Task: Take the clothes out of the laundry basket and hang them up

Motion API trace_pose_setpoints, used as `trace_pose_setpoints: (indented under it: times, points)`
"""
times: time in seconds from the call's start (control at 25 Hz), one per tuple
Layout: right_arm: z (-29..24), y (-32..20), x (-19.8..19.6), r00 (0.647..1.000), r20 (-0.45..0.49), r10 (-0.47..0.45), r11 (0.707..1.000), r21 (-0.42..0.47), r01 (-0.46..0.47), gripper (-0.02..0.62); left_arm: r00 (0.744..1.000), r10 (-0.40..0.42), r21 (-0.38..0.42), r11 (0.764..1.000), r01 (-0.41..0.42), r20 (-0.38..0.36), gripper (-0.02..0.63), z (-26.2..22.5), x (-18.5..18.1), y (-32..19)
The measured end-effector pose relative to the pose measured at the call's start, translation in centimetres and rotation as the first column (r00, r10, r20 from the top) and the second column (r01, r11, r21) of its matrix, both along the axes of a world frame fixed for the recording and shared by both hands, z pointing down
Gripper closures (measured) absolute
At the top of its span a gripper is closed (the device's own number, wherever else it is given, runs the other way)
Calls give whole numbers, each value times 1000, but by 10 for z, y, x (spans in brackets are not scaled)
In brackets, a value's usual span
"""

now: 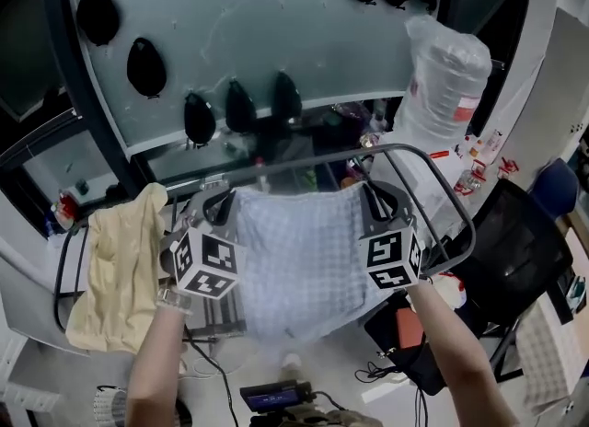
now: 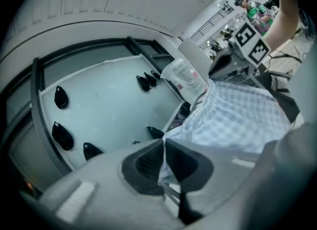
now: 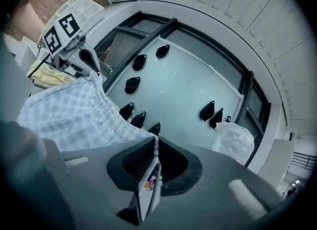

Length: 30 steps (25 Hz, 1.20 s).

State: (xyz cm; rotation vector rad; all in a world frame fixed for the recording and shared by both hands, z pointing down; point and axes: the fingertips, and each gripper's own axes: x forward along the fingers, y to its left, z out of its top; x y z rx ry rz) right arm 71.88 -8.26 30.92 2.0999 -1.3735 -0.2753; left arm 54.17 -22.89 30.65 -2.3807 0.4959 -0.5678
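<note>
Head view gave me both tools raised in front of a drying rack, close to its grey top rail (image 1: pixel 304 164), with a pale blue checked garment (image 1: pixel 304 264) stretched flat between them. My left gripper (image 1: pixel 214 206) had the cloth's upper left corner and my right gripper (image 1: pixel 379 200) had the upper right one. The garment's top edge ran level just below the rail, and the rest hung down between my forearms. I could not tell whether the cloth touched the rail.

Left gripper view showed that claw's jaws pressed together on a thin fold of the checked fabric, which spread away to the right towards the other tool's marker cube (image 2: pixel 252 43). Right gripper view showed the other claw closed almost fully on the hem. A white label (image 3: pixel 148 184) with coloured print stood in the narrow slit below the pads, and the cloth ran off to the left.

A yellow garment (image 1: pixel 115 269) was draped over the rack's left end, just beside the left tool. Behind the rack stood a frosted glass panel (image 1: pixel 276 20) dotted with black pear-shaped objects (image 1: pixel 147 66). A plastic-wrapped bundle (image 1: pixel 446 80) rose at the upper right, and a dark office chair (image 1: pixel 520 250) sat to the right of the rack.
</note>
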Motion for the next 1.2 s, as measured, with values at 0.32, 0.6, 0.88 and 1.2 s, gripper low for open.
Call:
trace_pose_setpoints:
  times: [0.32, 0.6, 0.88, 1.2]
  points:
    - [15, -82, 37, 1000, -2, 5, 998, -60, -5, 566, 998, -50, -103, 994, 45, -38, 601, 17, 32, -75]
    - [15, -152, 70, 999, -49, -2, 995, -100, -3, 566, 993, -87, -124, 989, 77, -77, 601, 14, 60, -143]
    - [12, -217, 102, 996, -92, -15, 992, -127, 3, 566, 993, -98, -66, 993, 94, -67, 601, 5, 92, -206]
    - [43, -280, 123, 999, -29, -17, 984, -177, 12, 566, 989, -148, -142, 980, 142, -32, 600, 43, 115, -270]
